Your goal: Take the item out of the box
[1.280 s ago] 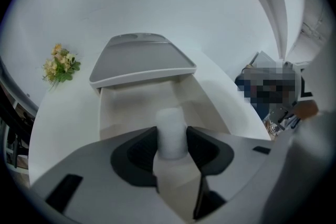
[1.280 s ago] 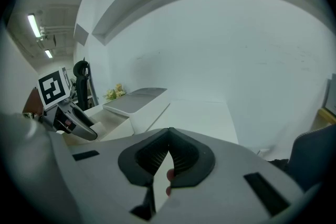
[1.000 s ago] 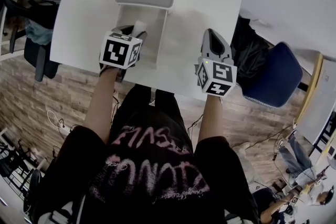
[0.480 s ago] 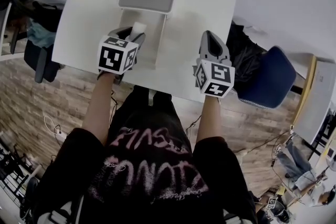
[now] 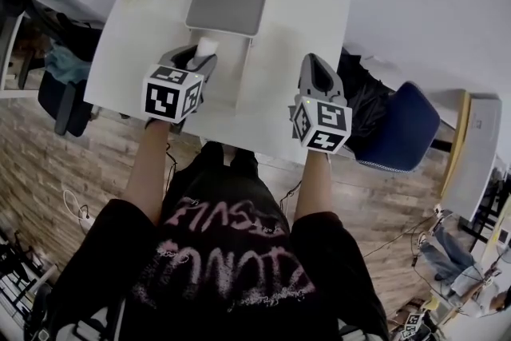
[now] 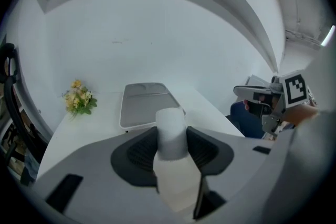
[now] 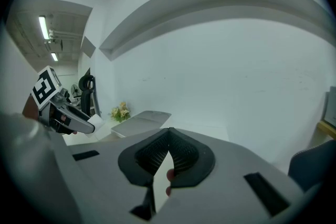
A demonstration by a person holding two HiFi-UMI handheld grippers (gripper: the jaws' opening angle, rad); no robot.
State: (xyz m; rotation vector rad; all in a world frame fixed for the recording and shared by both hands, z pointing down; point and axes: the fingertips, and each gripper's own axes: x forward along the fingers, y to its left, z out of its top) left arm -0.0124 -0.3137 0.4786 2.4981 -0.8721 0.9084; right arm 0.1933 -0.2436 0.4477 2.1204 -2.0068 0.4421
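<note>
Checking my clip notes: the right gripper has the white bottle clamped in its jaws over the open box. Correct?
Wrong gripper. The left gripper clamps the white bottle over the open box, as the left gripper view shows. The right gripper is shut on nothing.

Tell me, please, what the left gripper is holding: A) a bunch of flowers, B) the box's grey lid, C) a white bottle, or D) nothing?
C: its own view shows the left gripper closed on a white bottle, cap pointing forward.
</note>
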